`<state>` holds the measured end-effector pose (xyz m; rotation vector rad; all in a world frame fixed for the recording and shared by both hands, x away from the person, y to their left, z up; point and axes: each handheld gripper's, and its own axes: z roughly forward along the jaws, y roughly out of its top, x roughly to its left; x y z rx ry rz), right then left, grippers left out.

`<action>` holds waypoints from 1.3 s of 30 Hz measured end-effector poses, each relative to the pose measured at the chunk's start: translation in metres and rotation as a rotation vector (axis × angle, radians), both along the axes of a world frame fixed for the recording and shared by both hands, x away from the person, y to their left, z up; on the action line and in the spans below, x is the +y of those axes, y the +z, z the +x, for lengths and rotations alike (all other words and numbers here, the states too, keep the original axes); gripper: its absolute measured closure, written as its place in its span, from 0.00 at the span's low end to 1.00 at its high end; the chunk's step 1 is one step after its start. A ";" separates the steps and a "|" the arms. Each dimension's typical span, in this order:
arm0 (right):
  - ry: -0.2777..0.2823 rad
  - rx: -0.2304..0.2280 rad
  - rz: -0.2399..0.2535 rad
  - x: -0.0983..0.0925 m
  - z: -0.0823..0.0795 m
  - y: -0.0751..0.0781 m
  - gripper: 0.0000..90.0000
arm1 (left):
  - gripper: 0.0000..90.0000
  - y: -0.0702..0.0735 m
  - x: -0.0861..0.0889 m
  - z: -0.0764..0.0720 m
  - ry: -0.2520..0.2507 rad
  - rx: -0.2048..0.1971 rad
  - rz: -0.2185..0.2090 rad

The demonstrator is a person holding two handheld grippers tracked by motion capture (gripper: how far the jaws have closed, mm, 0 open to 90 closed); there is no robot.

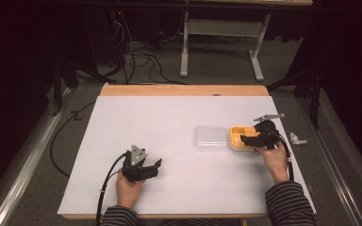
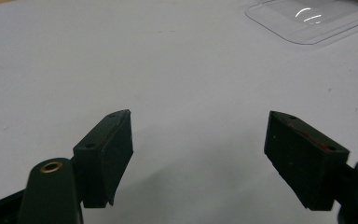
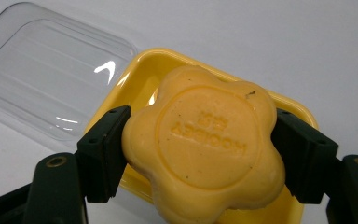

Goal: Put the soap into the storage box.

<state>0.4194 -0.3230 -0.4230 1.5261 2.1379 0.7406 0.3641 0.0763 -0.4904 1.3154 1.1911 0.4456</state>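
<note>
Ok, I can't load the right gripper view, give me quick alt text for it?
The right gripper has its two black fingers closed on a flower-shaped orange soap bar with embossed lettering, held over an open yellow soap dish. The dish's clear plastic lid lies flat on the white table beside it, at upper left.

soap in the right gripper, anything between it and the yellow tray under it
Nothing visible does. The right gripper is shut on the flower-shaped soap, held just over the open yellow tray. The clear lid lies flat on the table beside the tray, off to the side, not over it.
</note>
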 end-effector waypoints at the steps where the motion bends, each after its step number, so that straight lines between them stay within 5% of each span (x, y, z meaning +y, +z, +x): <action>1: 0.000 0.000 0.000 0.000 0.000 0.000 0.30 | 0.27 0.000 0.000 0.000 0.000 0.001 -0.001; 27: -0.035 0.050 -0.002 0.000 0.013 -0.018 0.30 | 0.27 0.000 0.000 0.000 0.001 0.000 -0.001; 33: -0.026 -0.024 -0.023 0.006 0.007 -0.009 0.33 | 0.27 0.000 0.000 0.000 0.000 0.000 0.000; 39: -0.034 -0.051 0.011 0.001 0.002 -0.005 0.31 | 0.27 0.000 0.000 0.000 0.000 0.000 -0.003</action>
